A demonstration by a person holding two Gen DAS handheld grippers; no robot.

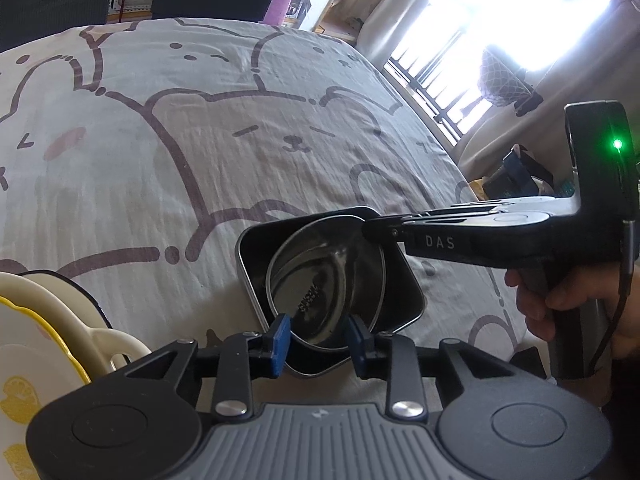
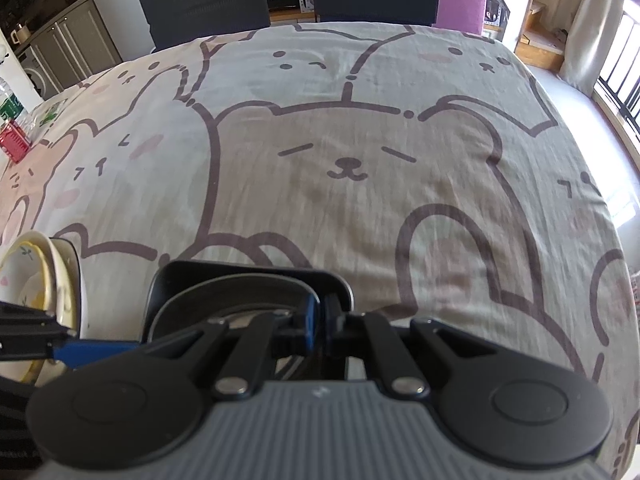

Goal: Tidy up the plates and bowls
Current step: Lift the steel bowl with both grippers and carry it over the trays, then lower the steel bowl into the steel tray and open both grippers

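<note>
A round steel bowl sits tilted inside a black square dish on the bear-print cloth. My right gripper is shut on the steel bowl's rim; in the left wrist view it reaches in from the right. My left gripper is open, its blue pads either side of the bowl's near rim without clamping it. A stack of cream and yellow lemon-print plates lies at the left, also in the right wrist view.
The bear-print tablecloth spreads ahead. Dark chairs stand at the far edge. A red box sits at the far left. A window with bars is on the right.
</note>
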